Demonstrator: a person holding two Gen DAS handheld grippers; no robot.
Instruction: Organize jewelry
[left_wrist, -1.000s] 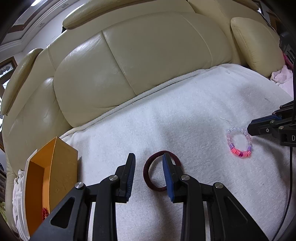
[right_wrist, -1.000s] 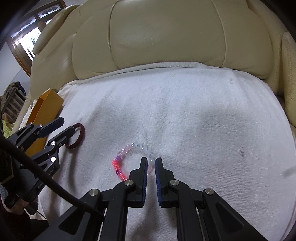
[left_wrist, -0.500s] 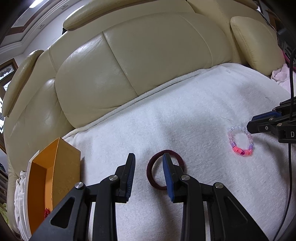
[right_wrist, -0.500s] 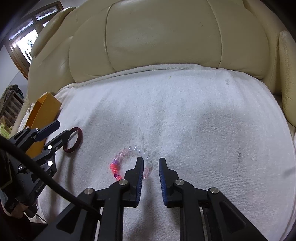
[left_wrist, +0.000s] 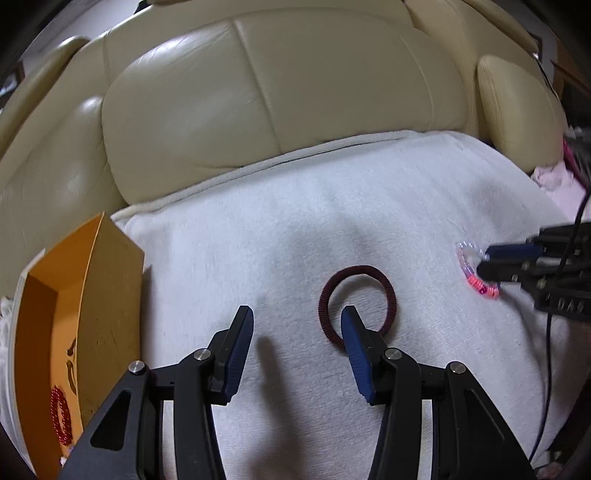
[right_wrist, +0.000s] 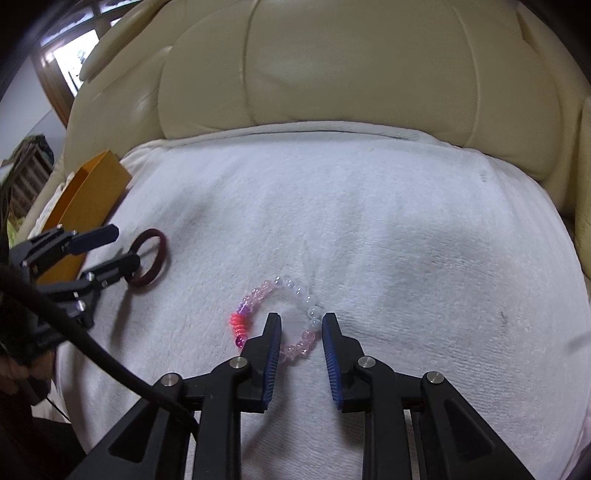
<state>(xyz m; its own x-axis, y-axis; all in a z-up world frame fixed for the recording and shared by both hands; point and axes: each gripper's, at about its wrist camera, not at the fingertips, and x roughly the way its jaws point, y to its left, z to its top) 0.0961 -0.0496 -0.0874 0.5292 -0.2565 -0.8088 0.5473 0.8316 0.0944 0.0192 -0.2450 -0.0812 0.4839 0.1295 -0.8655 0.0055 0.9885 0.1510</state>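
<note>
A dark red hair band (left_wrist: 357, 306) lies flat on the white towel (left_wrist: 295, 229). My left gripper (left_wrist: 297, 319) is open, its right finger resting inside the band's ring. The band also shows in the right wrist view (right_wrist: 149, 262). A pink, white and red bead bracelet (right_wrist: 280, 314) lies on the towel. My right gripper (right_wrist: 301, 325) is open, its fingers straddling the bracelet's near right side. The bracelet shows in the left wrist view (left_wrist: 471, 271) with the right gripper (left_wrist: 491, 260) over it. An orange box (left_wrist: 74, 314) at the left holds a red bead bracelet (left_wrist: 61, 415).
The towel covers the seat of a cream leather sofa (left_wrist: 258, 96), whose backrest rises behind. The orange box stands at the towel's left edge (right_wrist: 88, 192). Pink cloth (left_wrist: 554, 181) lies at the far right. A black cable (right_wrist: 92, 350) trails from the left gripper.
Both grippers have opened wider. The right gripper has moved forward so its fingers now straddle the bracelet. The left gripper has shifted left of the hair band.
</note>
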